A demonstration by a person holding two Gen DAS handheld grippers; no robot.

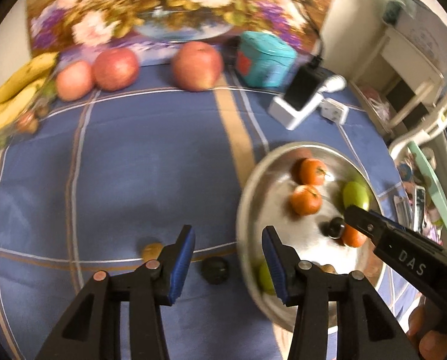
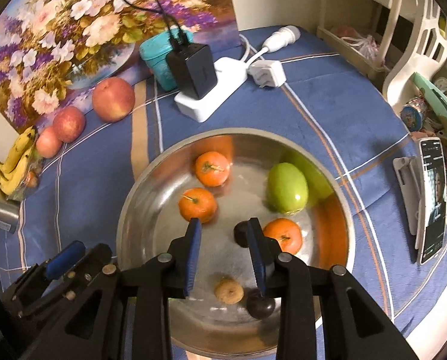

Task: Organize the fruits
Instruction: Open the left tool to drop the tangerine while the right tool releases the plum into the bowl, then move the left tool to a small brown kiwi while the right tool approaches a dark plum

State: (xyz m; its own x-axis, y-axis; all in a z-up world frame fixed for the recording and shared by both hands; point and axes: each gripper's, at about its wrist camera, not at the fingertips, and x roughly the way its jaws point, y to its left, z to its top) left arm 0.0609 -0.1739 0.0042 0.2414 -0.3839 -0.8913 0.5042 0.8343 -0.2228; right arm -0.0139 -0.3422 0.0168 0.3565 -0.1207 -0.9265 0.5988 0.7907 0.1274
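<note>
A steel bowl (image 2: 133, 210) (image 1: 247, 192) on the blue cloth holds three tangerines (image 2: 212, 168), a green fruit (image 2: 287, 192), two dark plums (image 2: 260, 303) and a small tan fruit (image 2: 228, 291). My right gripper (image 2: 225, 226) is open and empty above the bowl's middle; it also shows in the left wrist view (image 1: 354, 214). My left gripper (image 1: 228, 234) is open and empty over the cloth left of the bowl. A dark plum (image 1: 214, 270) and a tan fruit (image 1: 151, 250) lie on the cloth between and beside its fingers.
Three apples (image 1: 197, 65) and bananas (image 1: 10, 96) line the back left by a flower painting (image 1: 151, 6). A teal box (image 1: 264, 60), a power strip with charger (image 2: 202, 90) and a phone on a stand (image 2: 430, 198) stand around the bowl.
</note>
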